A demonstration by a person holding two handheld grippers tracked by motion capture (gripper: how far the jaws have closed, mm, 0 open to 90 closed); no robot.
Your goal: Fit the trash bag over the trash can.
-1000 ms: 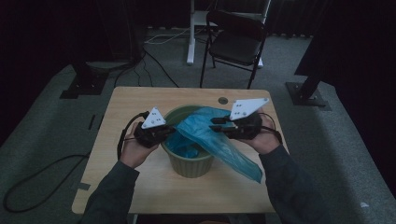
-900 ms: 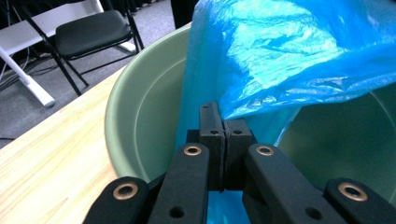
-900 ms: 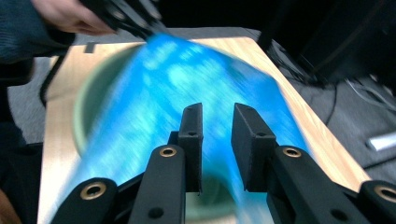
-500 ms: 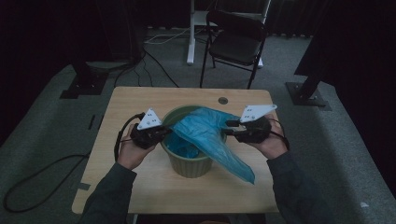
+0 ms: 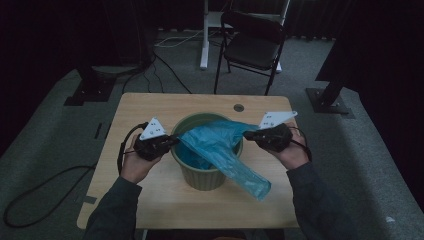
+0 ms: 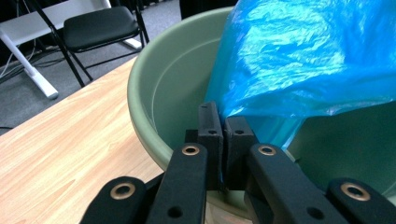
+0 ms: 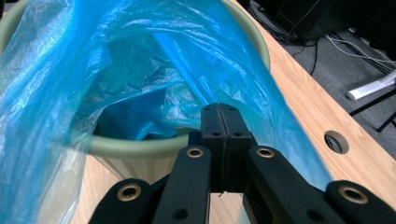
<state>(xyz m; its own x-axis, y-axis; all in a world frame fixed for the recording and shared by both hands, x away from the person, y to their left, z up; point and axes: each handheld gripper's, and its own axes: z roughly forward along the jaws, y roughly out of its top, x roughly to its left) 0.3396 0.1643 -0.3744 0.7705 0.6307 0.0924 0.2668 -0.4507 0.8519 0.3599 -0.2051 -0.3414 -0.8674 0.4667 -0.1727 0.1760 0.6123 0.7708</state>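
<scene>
A green round bin [image 5: 206, 176] stands mid-table with a blue plastic bag [image 5: 215, 142] partly inside it; one end hangs over the front right rim. My left gripper [image 5: 175, 141] is at the bin's left rim [image 6: 159, 93]. Its jaws have just been opening a little, but the pads still pinch the bag's edge [image 6: 303, 60]. My right gripper [image 5: 246, 134] is at the right rim. In the right gripper view the gripper [image 7: 223, 126] is shut on the bag's film [image 7: 140, 60] above the bin rim [image 7: 140, 147]. The bag's mouth is stretched between the two grippers.
The wooden table [image 5: 150, 107] has a cable hole [image 5: 239, 107] behind the bin. A black folding chair [image 5: 252, 47] and a white desk leg [image 5: 204, 35] stand beyond the far edge. Cables lie on the grey floor at the left.
My right gripper has moved to the right and slightly down, from over the bin to its right rim, drawing the bag wider. My left gripper has stayed at the left rim.
</scene>
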